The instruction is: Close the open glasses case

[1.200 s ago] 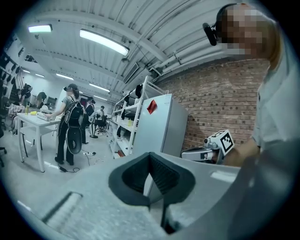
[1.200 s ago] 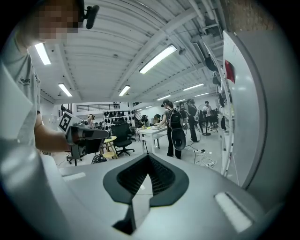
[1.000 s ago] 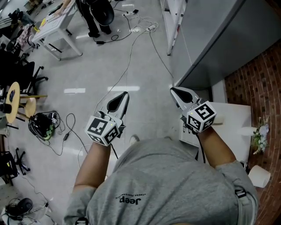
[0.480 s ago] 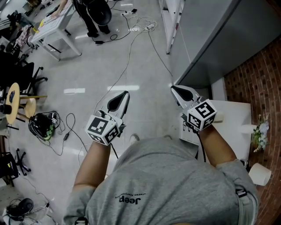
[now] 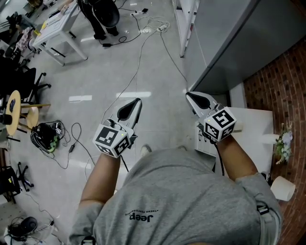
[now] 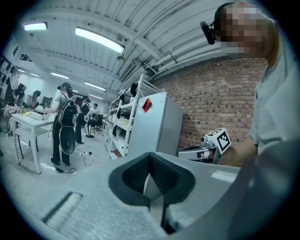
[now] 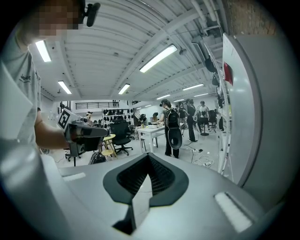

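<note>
Grippers, two, hand-held, both over a grey floor (image 5: 95, 81) in the head view.

Left gripper (image 5: 135, 104): dark jaws together, nothing between them; its own view shows the ribbed pads (image 6: 161, 176) meeting along one seam. Marker cube (image 5: 112, 139) sits at the wrist end. It points ahead, away from the person.

Right gripper (image 5: 192, 99): jaws together, nothing between them; its own view shows the pads (image 7: 157, 176) closed to a line. Marker cube (image 5: 219, 125) sits at the wrist end. It is level with the left gripper and well apart from it, and its tip is near the foot of a tall grey cabinet (image 5: 229, 43).

Glasses case: cannot be made out in any view. A white table (image 5: 256, 136) stands below and just beyond the right wrist, largely covered by that arm. A pale item on it beside the cube is too small to identify.

Surroundings: brick wall (image 5: 282, 81) at the right edge; small flowers (image 5: 283, 143) and a white roll (image 5: 282, 190) beside the white table. Cables (image 5: 138, 67) trail across the floor, with a round wooden stool (image 5: 14, 110) at the left. A second white table (image 5: 62, 28) stands at upper left, with a standing person in dark clothes (image 5: 103, 14) beside it.

Wearer: grey T-shirt (image 5: 177, 201), forearms bare.
</note>
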`<state>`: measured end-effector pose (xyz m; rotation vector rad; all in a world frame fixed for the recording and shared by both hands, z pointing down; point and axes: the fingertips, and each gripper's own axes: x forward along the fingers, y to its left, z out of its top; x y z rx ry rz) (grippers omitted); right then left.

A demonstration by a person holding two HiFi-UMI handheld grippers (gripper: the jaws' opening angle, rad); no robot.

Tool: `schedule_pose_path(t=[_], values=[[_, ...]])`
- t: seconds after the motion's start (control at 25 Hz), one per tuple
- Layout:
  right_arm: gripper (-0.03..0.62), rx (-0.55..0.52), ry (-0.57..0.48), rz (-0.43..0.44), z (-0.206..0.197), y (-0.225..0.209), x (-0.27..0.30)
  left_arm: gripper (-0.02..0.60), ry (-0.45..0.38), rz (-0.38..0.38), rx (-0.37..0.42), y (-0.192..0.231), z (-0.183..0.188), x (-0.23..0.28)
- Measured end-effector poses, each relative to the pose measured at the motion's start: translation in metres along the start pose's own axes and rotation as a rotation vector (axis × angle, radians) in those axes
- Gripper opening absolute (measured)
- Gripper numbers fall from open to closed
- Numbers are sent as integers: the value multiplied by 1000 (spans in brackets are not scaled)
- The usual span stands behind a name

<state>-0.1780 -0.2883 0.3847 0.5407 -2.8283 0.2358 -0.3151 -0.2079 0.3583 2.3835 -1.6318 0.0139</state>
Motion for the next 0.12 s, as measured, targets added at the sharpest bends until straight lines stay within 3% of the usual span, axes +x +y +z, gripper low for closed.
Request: schedule_pose_path(t=[0.12], values=[[8, -1, 2, 1, 0, 1, 2, -3, 1, -4, 1, 1, 1, 0]])
